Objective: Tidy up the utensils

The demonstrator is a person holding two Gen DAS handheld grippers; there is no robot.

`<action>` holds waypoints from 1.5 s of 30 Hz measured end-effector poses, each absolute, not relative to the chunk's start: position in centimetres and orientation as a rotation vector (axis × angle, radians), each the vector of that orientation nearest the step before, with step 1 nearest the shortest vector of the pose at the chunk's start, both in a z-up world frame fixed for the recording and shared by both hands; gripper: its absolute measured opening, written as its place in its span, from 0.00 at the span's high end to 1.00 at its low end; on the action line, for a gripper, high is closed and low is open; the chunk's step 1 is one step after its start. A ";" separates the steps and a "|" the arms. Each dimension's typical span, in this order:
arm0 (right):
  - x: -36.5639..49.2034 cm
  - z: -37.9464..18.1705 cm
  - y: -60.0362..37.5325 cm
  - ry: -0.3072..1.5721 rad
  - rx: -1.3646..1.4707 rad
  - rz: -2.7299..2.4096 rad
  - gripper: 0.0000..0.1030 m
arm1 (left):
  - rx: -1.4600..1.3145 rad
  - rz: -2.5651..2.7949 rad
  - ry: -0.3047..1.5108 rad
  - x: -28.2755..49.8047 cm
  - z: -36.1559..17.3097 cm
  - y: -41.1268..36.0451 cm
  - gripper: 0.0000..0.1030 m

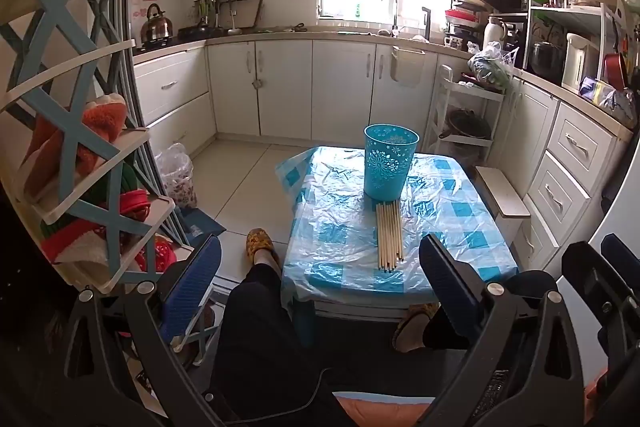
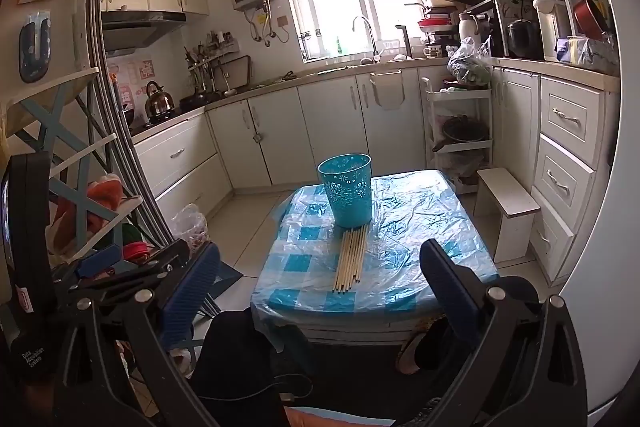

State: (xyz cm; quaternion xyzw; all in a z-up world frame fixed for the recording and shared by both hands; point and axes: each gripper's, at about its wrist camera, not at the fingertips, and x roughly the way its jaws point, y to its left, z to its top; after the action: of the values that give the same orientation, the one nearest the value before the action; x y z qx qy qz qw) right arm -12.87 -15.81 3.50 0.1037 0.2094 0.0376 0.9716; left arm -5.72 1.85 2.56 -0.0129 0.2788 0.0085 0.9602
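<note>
A bundle of wooden chopsticks [image 1: 389, 235] lies flat on a small table with a blue checked plastic cover [image 1: 452, 227], just in front of an upright teal perforated cup [image 1: 389, 161]. My left gripper [image 1: 320, 275] is open and empty, held back above the table's near edge. In the right wrist view the chopsticks [image 2: 352, 258] and cup [image 2: 348, 189] sit on the table [image 2: 420, 227]. My right gripper [image 2: 320, 279] is open and empty, also short of the table.
A blue and white shelf rack [image 1: 76, 131] with cloths stands at the left. A white step stool [image 2: 506, 205] stands right of the table. Kitchen cabinets [image 1: 280, 87] line the back and right. The person's legs and slippers [image 1: 260, 247] are beside the table.
</note>
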 end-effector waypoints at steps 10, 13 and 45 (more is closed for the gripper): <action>-12.9 3.4 -15.8 0.424 0.211 0.074 0.07 | -0.023 0.016 0.565 -5.8 2.5 1.8 0.07; -12.9 3.4 -15.8 0.424 0.210 0.074 0.07 | -0.023 0.016 0.565 -5.8 2.5 1.8 0.07; -13.6 4.0 -16.5 0.421 0.206 0.075 0.07 | -0.030 -0.037 0.549 -6.4 2.8 1.5 0.07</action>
State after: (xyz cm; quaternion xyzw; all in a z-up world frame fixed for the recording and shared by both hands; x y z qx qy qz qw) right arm -13.55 -16.46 3.98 0.1019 0.2087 0.0372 0.9720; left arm -6.42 1.47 2.82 -0.0150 0.2709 -0.0185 0.9623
